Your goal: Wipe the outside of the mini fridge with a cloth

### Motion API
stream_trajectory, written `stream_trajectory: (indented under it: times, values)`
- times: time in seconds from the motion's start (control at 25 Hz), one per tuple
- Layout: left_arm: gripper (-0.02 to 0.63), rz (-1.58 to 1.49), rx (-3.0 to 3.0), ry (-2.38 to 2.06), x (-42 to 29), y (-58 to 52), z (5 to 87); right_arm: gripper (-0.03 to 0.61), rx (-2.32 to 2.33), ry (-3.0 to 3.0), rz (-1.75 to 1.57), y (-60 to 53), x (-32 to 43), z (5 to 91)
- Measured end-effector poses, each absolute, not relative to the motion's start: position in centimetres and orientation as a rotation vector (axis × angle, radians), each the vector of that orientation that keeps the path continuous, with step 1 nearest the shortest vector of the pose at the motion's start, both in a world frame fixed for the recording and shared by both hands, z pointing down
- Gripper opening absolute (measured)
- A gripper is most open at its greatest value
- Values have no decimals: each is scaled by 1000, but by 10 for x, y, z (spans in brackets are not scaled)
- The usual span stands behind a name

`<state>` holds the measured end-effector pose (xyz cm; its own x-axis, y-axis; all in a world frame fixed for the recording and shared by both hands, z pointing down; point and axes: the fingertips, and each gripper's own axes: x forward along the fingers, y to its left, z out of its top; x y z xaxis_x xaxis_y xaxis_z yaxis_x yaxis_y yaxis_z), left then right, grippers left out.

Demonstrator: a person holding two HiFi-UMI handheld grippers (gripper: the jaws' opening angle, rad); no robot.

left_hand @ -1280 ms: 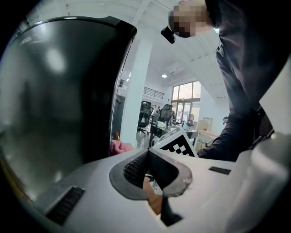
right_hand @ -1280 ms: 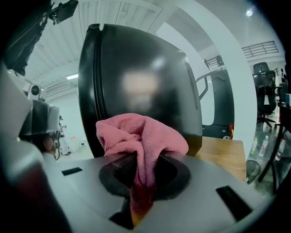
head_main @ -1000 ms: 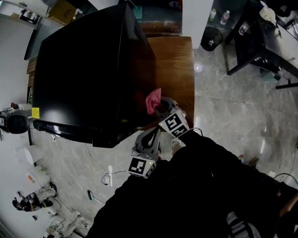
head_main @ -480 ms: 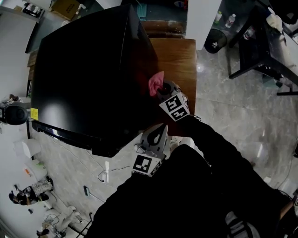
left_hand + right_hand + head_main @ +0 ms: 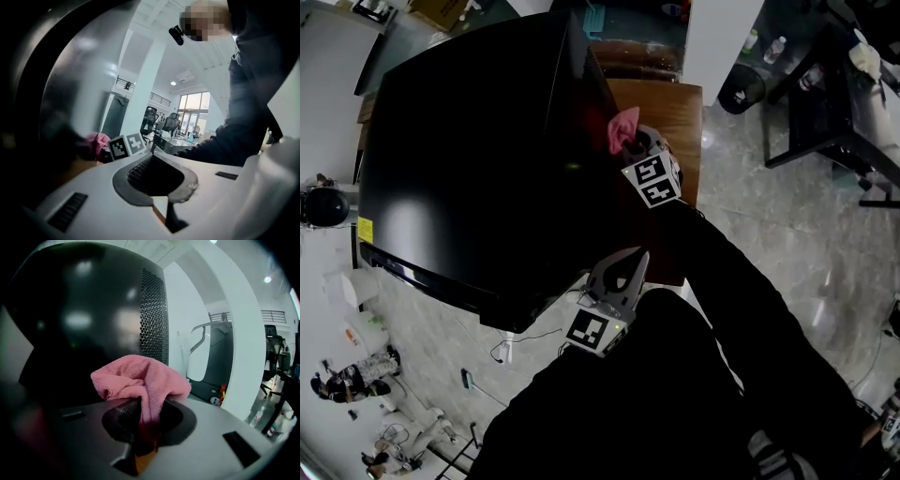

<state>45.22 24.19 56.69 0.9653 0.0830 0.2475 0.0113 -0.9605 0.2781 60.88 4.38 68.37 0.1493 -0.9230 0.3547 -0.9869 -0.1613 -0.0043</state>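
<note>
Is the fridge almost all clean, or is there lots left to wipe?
Partway, probably. The right tongs pinch the pink cloth at the side wall of the black fridge, so wiping is under way. The left tongs are shut and empty, away from it. No wiped patches show on the shiny top, so how much remains is unclear.

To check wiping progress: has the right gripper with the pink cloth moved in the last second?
Yes. The right gripper carried the pink cloth along the mini fridge side, toward its far end.
</note>
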Motion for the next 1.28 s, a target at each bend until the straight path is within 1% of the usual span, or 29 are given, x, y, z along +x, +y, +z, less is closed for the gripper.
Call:
stream_trajectory:
  times: [0.28,0.4,0.56,0.72,0.92,1.12,1.28]
  values:
    - [6,353,2834,129,437,256,537,54,2280,-1815,422,40,635,677]
    - [6,317,2851,149,419,256,518,55,2370,-1823,364,53,632,642]
    - [6,276,2846,190,380,259,485,55,2418,-1850,203,100,590,569]
    - [6,238,2864,178,328,255,469,55,2402,-1912,73,165,518,501]
    - [6,230,2894,113,236,244,466,54,2385,-2053,119,237,378,458]
    - [6,143,2932,19,139,219,442,55,2259,-2291,246,239,230,422]
    - [6,110,2949,-55,68,210,423,60,2112,-2438,212,225,137,391]
